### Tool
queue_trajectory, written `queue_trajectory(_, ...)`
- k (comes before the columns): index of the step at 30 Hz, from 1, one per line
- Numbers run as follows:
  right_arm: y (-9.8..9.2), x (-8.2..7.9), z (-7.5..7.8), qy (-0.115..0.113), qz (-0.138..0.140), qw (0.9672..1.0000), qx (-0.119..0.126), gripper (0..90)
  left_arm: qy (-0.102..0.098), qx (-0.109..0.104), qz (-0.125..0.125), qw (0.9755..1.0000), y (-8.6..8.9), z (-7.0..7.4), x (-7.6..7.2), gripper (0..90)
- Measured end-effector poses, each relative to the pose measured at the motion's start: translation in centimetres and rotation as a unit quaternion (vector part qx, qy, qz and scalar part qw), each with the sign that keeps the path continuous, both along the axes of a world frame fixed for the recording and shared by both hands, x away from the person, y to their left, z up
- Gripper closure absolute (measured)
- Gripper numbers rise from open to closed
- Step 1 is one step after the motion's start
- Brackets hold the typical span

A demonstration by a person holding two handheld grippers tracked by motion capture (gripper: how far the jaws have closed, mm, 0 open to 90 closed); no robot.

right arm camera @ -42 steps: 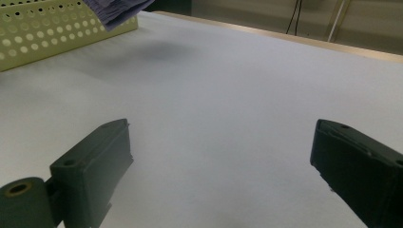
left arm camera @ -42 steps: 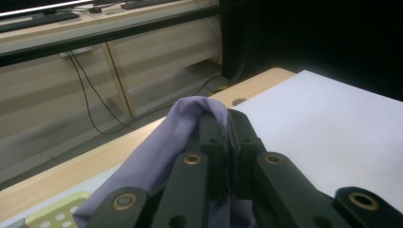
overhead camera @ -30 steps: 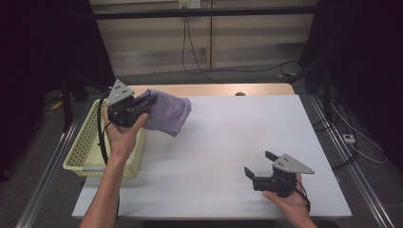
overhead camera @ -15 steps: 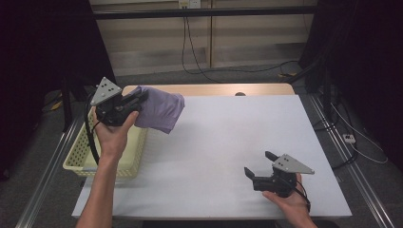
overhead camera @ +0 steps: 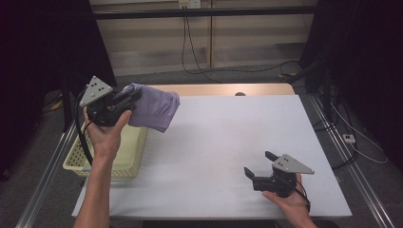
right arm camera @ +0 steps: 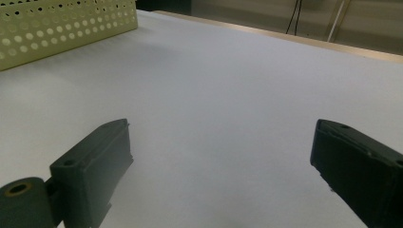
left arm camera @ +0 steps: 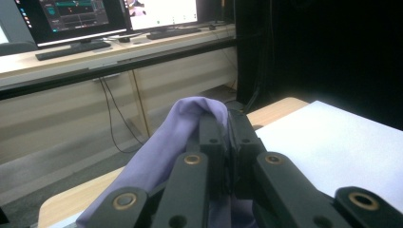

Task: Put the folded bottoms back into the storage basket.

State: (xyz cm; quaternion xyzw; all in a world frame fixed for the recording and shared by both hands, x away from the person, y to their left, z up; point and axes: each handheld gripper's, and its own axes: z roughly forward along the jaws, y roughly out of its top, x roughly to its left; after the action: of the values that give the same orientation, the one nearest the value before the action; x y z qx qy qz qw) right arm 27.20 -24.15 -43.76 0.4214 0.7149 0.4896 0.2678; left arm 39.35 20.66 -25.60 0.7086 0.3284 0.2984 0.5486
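We see the white counter (overhead camera: 214, 142) with a yellow basket (overhead camera: 124, 160) at its left edge. Above the basket's far end hangs a purple cloth (overhead camera: 154, 108), its length running rightward and down from the left claw (overhead camera: 129, 96), which is clamped on its upper end. The right claw (overhead camera: 259, 164) rests on the counter near us, jaws wide apart.

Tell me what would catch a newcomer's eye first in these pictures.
The purple cloth stands out: the left gripper holds it up in the air at the table's far left, jaws shut on a fold, above the perforated yellow basket. Next comes the right gripper, resting low on the white table near its front right, jaws wide open with nothing between them.
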Motion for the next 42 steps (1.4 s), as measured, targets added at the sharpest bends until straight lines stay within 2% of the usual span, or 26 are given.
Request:
queue_trajectory(19, 0.0, 0.0, 0.0, 0.000, 0.000, 1.0000, 0.001, 5.9, -0.010, -0.014, 0.015, 0.9998, 2.6, 1.1, -0.8, 86.6)
queue_trajectory(24, 0.0, 0.0, 0.0, 0.000, 0.001, 1.0000, -0.001, 5.9, -0.006, -0.008, 0.014, 0.9999, 3.5, 1.3, -1.0, 86.6)
queue_trajectory(29, 0.0, 0.0, 0.0, 0.000, 0.000, 1.0000, 0.001, 5.9, -0.001, -0.010, 0.021, 0.9997, 4.3, 1.4, -1.1, 86.6)
queue_trajectory(39, 0.0, 0.0, 0.0, 0.000, 0.000, 1.0000, 0.000, 5.9, -0.003, -0.022, 0.033, 0.9992, 6.0, 1.8, -1.5, 86.6)
queue_trajectory(42, 0.0, 0.0, 0.0, 0.001, 0.000, 1.0000, 0.000, 5.9, 0.001, -0.018, 0.030, 0.9994, 6.5, 1.8, -1.4, 86.6)
